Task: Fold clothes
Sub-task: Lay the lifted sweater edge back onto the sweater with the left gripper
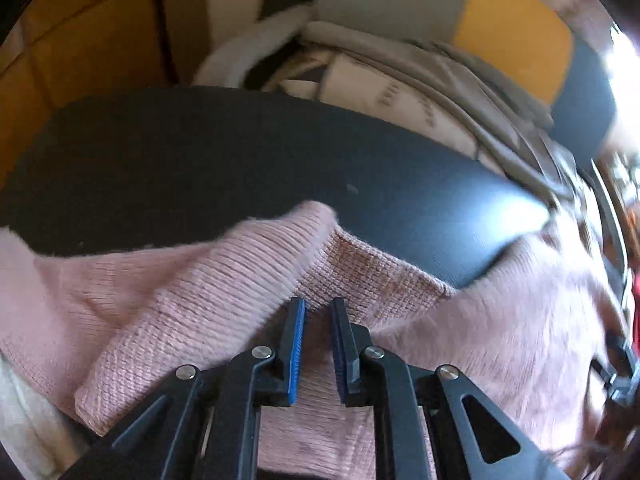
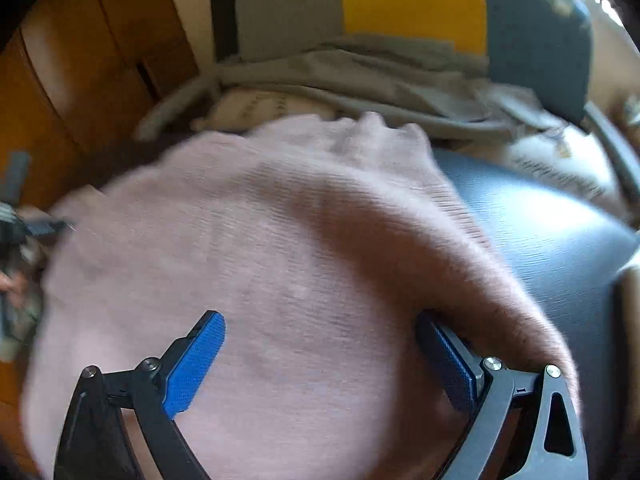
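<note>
One pink sweater [image 2: 280, 240] lies on the dark table [image 1: 200, 152]; left gripper [image 1: 318, 312] jaws pinch its fabric, right gripper [image 2: 320, 332] jaws spread wide above it.

The sweater [image 1: 168, 300] is spread over the near part of the desk [image 1: 240, 160], a folded-over flap lying on top of it toward the near left. The left tongs [image 1: 318, 350] are set low over the sweater at the near edge, jaws nearly together with knit between them. In the right wrist view the sweater [image 2: 280, 260] covers the desk's left and middle, while the desk [image 2: 540, 240] is left bare along its right edge. The right tongs [image 2: 320, 360] are held wide apart over the sweater near its right border. Behind the far edge, a pile of other clothes [image 2: 360, 72] is heaped, with a cabinet [image 2: 80, 80] standing to the far left.
</note>
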Motion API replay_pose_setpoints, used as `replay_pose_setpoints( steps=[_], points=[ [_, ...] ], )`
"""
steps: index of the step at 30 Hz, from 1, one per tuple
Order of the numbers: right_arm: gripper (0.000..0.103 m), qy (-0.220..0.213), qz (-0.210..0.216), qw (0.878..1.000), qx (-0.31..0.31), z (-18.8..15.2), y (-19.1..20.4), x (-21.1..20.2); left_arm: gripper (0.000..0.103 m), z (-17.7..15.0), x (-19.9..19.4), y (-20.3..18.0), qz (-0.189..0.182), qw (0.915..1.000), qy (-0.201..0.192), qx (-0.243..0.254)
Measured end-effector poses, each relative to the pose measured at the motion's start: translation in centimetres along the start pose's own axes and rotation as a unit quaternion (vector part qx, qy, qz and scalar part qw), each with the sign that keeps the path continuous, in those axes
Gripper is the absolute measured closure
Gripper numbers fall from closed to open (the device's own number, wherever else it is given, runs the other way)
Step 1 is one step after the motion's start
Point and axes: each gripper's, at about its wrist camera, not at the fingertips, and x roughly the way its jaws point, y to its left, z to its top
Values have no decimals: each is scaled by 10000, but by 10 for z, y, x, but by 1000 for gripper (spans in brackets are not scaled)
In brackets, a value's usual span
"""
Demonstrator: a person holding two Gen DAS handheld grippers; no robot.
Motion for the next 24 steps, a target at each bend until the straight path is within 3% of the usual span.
replay_pose_setpoints(
  steps=[4,7,9,12,15,18,21,24],
  points=[
    [0,-89,-236,9988,-411,-3,-4,5,91,-11,-3,6,441,9985,-283,-125],
    [0,-125,-361,9936,-1064,1,7,12,91,-33,-6,-3,702,9961,-522,-79],
    [0,-134,-170,9928,-1175,5,3,14,91,-43,-8,-2,801,9946,-662,2],
    [0,-157,-11,9931,-1161,8,-4,16,94,-33,-14,5,832,9951,-525,-89],
    [0,-168,-81,9927,-1189,8,-2,15,93,-21,-23,10,405,9976,-399,-388],
    [0,-32,-184,9932,-1145,11,3,13,86,-31,-60,11,-409,9940,-924,-427],
    [0,23,-118,9966,-813,5,10,-6,85,-70,-103,13,-954,9887,-1156,36],
    [0,-325,320,9964,-711,-20,35,-50,84,-123,-130,33,-1408,9846,-1028,137]
  ],
)
